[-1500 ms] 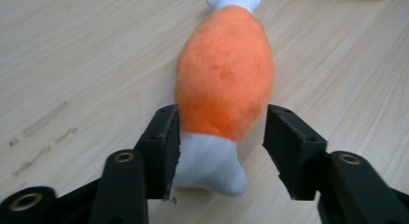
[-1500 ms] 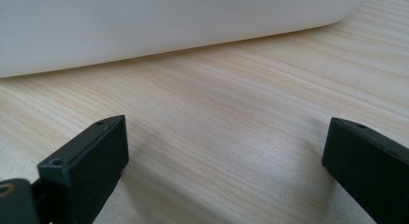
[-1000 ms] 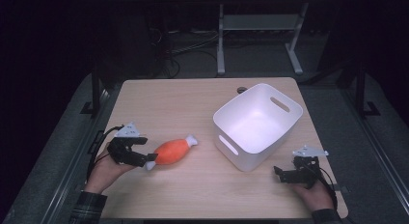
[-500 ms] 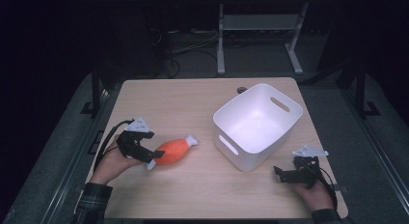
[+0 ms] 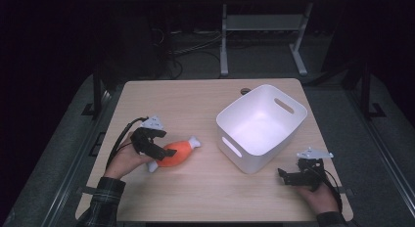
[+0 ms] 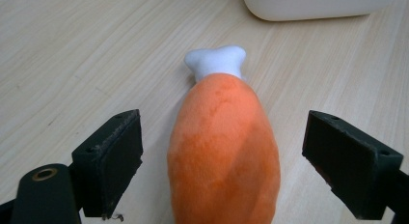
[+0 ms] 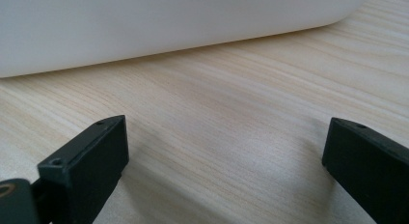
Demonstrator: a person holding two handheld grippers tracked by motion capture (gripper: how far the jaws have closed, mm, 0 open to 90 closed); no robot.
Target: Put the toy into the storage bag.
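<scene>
On the wooden counter (image 5: 205, 104) our left tool (image 6: 222, 151) straddles the orange plush drumstick (image 6: 224, 151) with jaws wide, so we judge closing comes next, the right tool (image 5: 288, 177) resting wide by the white bin (image 5: 293, 120)

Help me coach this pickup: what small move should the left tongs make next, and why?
Probably close the left tongs on the orange drumstick toy. In the left gripper view the toy lies between the open jaws with a gap on each side, so nothing is gripped yet. It rests on the table beside the white bin, a likely destination.
</scene>
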